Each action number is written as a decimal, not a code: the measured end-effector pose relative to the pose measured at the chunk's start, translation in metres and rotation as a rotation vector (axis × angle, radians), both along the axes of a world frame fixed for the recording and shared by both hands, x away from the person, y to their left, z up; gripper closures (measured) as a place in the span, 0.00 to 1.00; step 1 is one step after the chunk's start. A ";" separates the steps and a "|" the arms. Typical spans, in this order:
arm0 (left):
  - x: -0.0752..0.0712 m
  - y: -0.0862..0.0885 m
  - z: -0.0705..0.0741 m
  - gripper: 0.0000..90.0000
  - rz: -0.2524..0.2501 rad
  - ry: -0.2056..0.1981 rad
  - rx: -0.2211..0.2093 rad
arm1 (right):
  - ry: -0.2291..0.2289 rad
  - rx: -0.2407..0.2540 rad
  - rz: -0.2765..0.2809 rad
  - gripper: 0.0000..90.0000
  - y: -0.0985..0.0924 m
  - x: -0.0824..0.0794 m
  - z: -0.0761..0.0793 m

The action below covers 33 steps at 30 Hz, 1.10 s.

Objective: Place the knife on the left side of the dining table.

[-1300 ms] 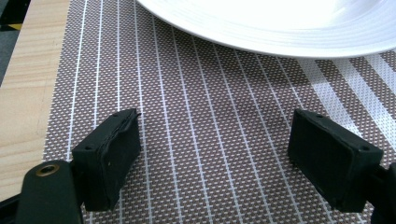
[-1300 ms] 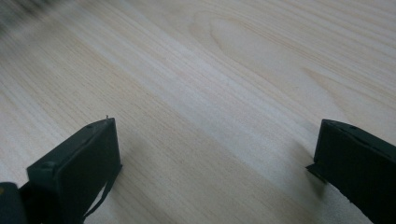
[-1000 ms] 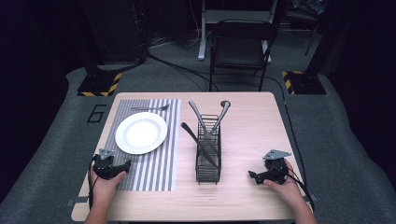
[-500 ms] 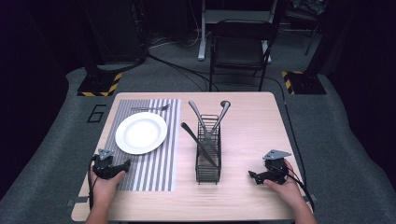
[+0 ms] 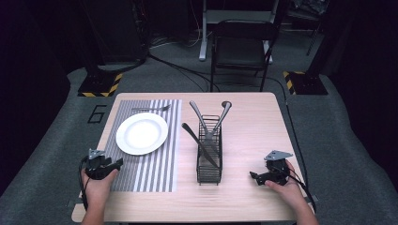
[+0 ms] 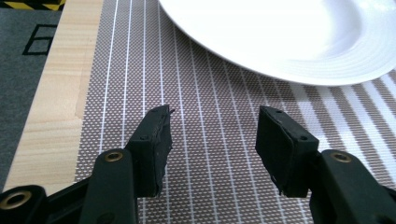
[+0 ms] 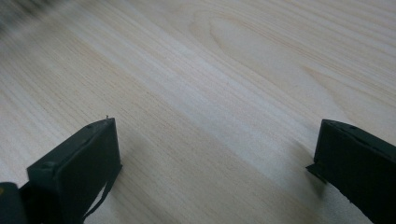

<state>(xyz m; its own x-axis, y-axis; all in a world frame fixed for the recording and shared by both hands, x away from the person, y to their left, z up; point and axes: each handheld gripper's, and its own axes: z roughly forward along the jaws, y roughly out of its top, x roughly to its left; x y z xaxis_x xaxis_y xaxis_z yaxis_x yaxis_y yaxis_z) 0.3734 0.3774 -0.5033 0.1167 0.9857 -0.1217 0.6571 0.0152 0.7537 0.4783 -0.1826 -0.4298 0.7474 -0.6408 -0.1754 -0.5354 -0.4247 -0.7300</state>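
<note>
Table [image 5: 253, 140] carries a striped placemat [image 5: 155, 164], a white plate [image 5: 141, 133] on it, and a wire caddy [image 5: 209, 157] of cutlery set mid-table, within reach of both my hands. A fork [image 5: 151, 108] lies beyond the plate. My left gripper [image 5: 111, 165] rests on the placemat's near edge, just short of the plate; its jaws have just been closing to a half gap, with nothing between them. Right gripper [image 5: 254, 176] sits on bare wood, jaws spread wide, empty. Otherwise nothing has shifted since earlier.
</note>
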 end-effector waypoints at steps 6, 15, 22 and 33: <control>-0.001 -0.008 0.007 0.54 -0.024 -0.002 -0.023 | 0.000 0.000 0.000 0.00 0.000 0.000 0.000; -0.005 -0.024 0.023 0.56 -0.090 -0.022 -0.045 | 0.000 0.006 -0.001 0.00 0.000 -0.001 0.000; -0.007 -0.039 0.036 0.56 -0.149 -0.031 -0.062 | 0.001 0.006 0.000 0.00 0.000 -0.001 0.000; -0.008 -0.062 0.054 0.60 -0.232 -0.021 -0.091 | 0.001 0.006 0.000 0.00 -0.001 -0.001 0.000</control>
<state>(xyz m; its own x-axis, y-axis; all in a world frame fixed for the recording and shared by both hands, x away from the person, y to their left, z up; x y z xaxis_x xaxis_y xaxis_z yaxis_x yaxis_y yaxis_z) 0.3658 0.3157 -0.4496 0.3421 0.9173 -0.2038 0.6347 -0.0657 0.7699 0.4774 -0.1831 -0.4296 0.7474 -0.6396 -0.1799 -0.5360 -0.4203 -0.7322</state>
